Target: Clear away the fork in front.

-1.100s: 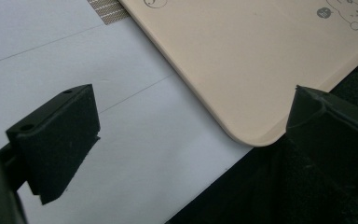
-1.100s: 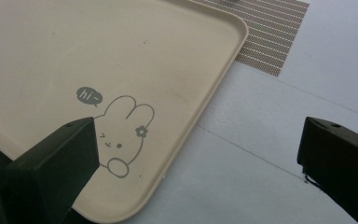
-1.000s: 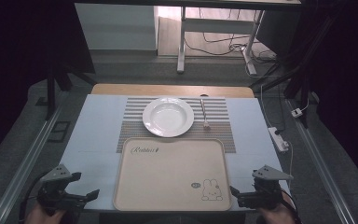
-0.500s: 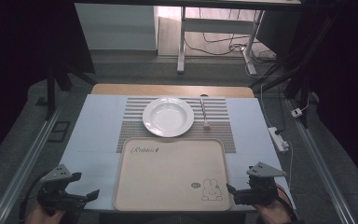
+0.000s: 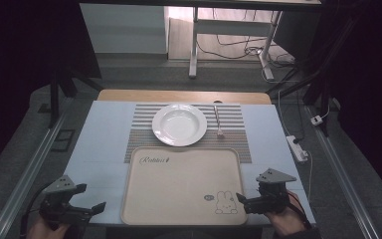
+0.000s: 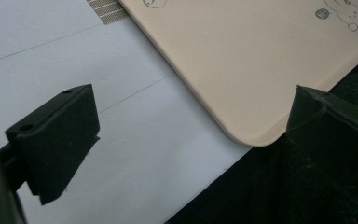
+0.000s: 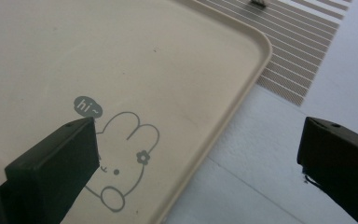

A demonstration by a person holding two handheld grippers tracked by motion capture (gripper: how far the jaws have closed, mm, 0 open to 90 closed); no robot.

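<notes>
Your left gripper (image 5: 87,211) is spread wide at the near left corner of the tray (image 5: 179,186); your right gripper (image 5: 243,201), also spread, straddles its near right rim. The tray is beige with a printed rabbit (image 7: 123,158). Beyond it, a white plate (image 5: 179,124) and a fork (image 5: 218,119) sit on a striped mat (image 5: 238,134).

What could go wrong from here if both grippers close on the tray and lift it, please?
1. The tray overhangs the table's near edge at its left corner; a one-sided pull might tip it off.
2. The right gripper straddles the tray's right rim, while the left gripper sits beside the near left corner, so an uneven lift could twist the tray.
3. Pushing the tray forward could shove the striped mat, disturbing the plate and fork.
</notes>
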